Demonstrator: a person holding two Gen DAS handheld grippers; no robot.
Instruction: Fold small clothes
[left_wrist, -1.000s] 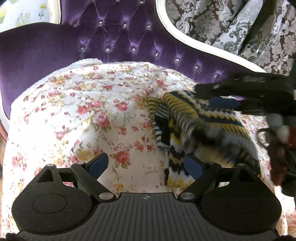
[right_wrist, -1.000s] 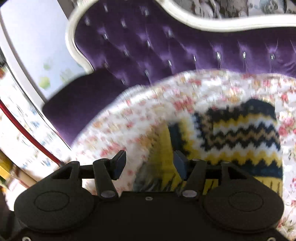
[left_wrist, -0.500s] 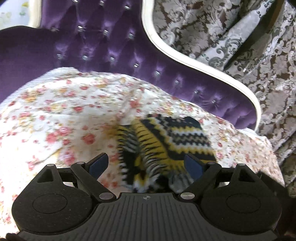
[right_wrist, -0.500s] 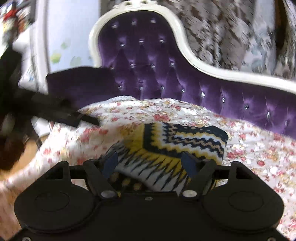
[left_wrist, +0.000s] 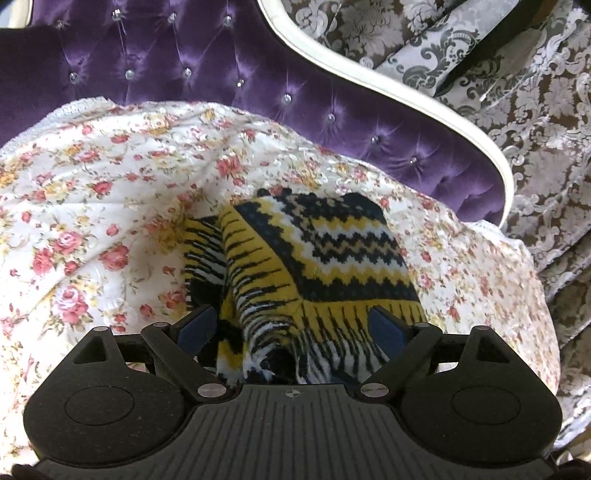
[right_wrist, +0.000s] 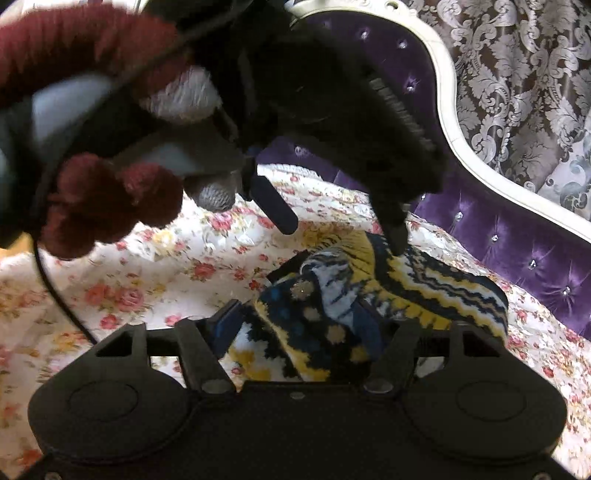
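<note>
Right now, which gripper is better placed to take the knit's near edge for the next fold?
Right. The right gripper has open jaws straddling the bunched knit garment. The left gripper is also open, over the fringe.

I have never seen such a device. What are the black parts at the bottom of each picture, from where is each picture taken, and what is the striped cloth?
Each picture comes from a small camera mounted on a hand-held gripper, a tool with two fingers that a person squeezes. No robot is here. The black shape along the bottom is the tool itself.

The left camera shows the left gripper, jaws wide open around the near edge of a small knitted garment in yellow, black and white zigzags. It lies on a flowered cover spread over a purple tufted sofa.

The right camera shows the right gripper, also open, with the same garment bunched between its fingers. Above it you see the left tool from outside, reaching down to the garment. Nothing is clamped firmly yet.
</note>
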